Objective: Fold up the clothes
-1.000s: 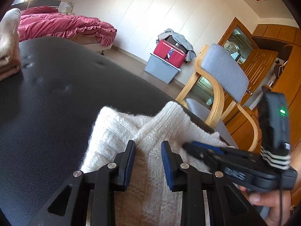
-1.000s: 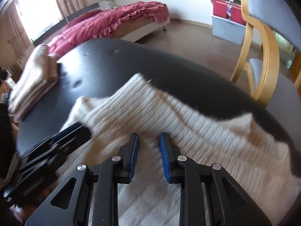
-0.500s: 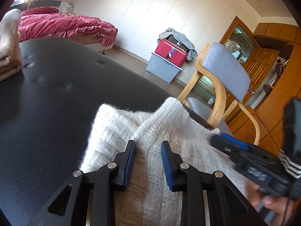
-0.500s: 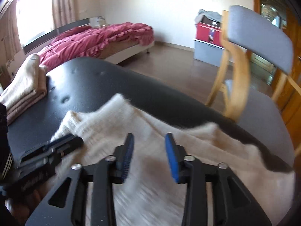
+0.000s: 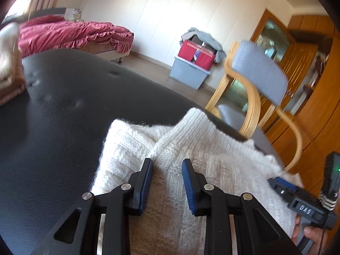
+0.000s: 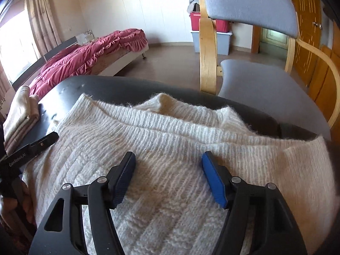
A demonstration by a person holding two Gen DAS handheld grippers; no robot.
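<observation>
A white knitted sweater (image 5: 191, 148) lies partly folded on a black padded table (image 5: 63, 110). My left gripper (image 5: 167, 167) hovers over the sweater's left part, jaws part open, nothing between them. My right gripper (image 6: 167, 163) is wide open over the sweater (image 6: 170, 140) near its right side, empty. The right gripper also shows at the right edge of the left wrist view (image 5: 282, 188), and the left gripper at the left edge of the right wrist view (image 6: 45, 141).
Folded beige clothes (image 6: 19, 114) are stacked at the table's far left (image 5: 8, 72). A grey chair with wooden arms (image 6: 255, 76) stands just past the table's far edge. A bed with a red cover (image 5: 70, 34) and a storage box (image 5: 189, 74) stand farther off.
My right gripper has opened wide and moved right across the sweater, away from the left gripper. My left gripper has stayed almost still.
</observation>
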